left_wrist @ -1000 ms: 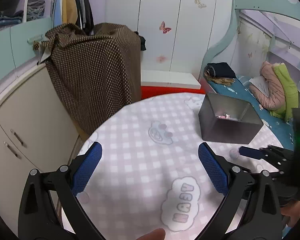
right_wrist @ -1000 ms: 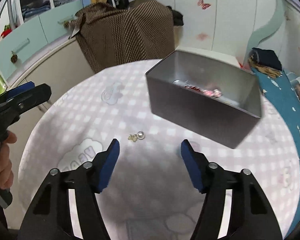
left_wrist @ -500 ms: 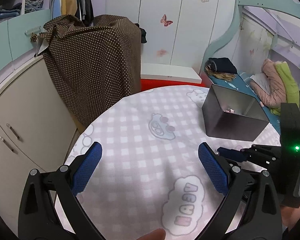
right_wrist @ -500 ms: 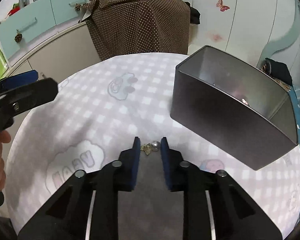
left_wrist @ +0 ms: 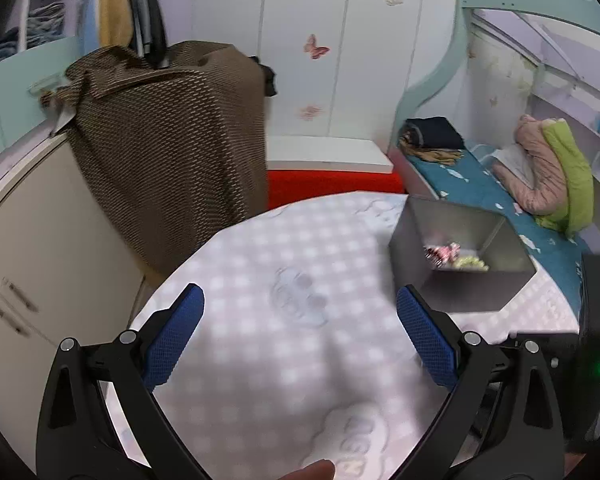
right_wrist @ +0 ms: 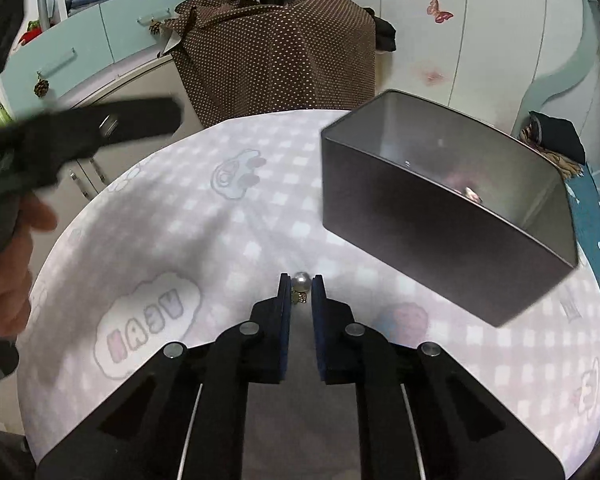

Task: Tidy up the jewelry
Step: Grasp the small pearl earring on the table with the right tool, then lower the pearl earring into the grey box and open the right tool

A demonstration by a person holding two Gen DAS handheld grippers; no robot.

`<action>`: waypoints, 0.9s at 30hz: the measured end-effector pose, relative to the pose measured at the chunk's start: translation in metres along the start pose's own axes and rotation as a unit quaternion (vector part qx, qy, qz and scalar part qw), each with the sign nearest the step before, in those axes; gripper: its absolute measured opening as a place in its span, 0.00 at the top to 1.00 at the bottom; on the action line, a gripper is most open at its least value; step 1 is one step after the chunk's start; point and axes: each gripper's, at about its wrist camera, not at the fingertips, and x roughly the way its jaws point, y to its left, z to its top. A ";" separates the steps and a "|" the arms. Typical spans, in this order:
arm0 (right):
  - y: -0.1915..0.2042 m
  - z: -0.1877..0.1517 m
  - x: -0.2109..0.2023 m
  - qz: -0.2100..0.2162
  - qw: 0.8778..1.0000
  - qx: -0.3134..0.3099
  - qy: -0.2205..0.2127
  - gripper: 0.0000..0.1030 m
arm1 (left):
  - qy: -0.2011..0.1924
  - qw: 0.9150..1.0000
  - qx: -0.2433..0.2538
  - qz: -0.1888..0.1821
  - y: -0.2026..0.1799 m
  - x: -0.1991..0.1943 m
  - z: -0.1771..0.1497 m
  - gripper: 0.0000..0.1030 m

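1. Since a second ago my right gripper has clenched from wide apart onto the small silver-grey pearl earring with a gold-coloured fitting; the pearl peeks out at the very fingertips, the fitting pinched between the pads.
2. From those jaws, the open grey rectangular metal tin lies up and to the right, near, its long axis slanting away to the right. I judge the carry goes that way, up over its near wall.
3. My left gripper hangs released and empty over the pink-and-white checked round tabletop; the right is nearer the tin.
4. Count: one earring held, one tin, a few pieces, blurred, already inside it.
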 end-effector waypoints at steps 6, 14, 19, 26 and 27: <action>-0.013 -0.010 -0.025 -0.004 1.000 0.023 -0.010 0.91 | -0.006 0.999 0.019 -0.027 -0.027 0.021 0.028 0.06; -0.030 -0.014 -0.054 -0.014 0.999 0.039 -0.024 0.91 | 0.060 0.996 0.031 -0.051 -0.060 0.073 0.038 0.39; -0.036 -0.006 -0.073 -0.017 0.998 0.035 -0.042 0.91 | 0.084 0.994 0.036 -0.060 -0.068 0.085 0.033 0.75; -0.046 0.014 -0.092 -0.032 0.997 0.024 -0.070 0.91 | 0.085 0.993 0.047 -0.064 -0.079 0.083 0.030 0.96; -0.047 0.018 -0.093 -0.034 0.997 0.021 -0.073 0.91 | 0.087 0.993 0.045 -0.066 -0.080 0.082 0.030 0.96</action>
